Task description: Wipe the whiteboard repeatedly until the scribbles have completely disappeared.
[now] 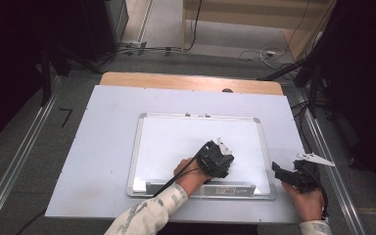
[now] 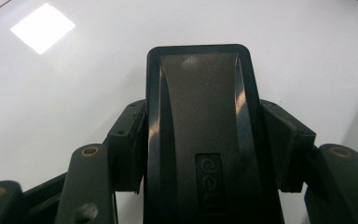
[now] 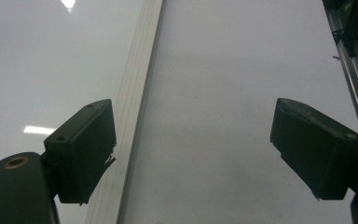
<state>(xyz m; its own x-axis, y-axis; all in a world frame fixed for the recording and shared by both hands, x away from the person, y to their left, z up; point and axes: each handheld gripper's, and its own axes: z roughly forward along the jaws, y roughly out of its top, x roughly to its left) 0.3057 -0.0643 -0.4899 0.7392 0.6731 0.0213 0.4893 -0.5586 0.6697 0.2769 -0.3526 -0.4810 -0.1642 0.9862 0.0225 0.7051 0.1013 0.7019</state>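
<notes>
You are standing at a counter covered by a pale sheet, with a framed whiteboard lying flat in the middle of it. Your left tongs are over the lower right part of the whiteboard, held in your left hand, with a patterned sleeve coming in from the bottom edge. In the left gripper view, those tongs are clenched on a black whiteboard eraser: 1 pad presses each long side, and the eraser points away from the camera, over the glossy white board surface.

Your right tongs are just off the right edge of the whiteboard, near the counter's lower right corner, held in your right hand. In the right gripper view, these tongs are released, the 2 pads well apart with nothing between them. Below them you see the whiteboard's pale frame strip running away from the camera.
</notes>
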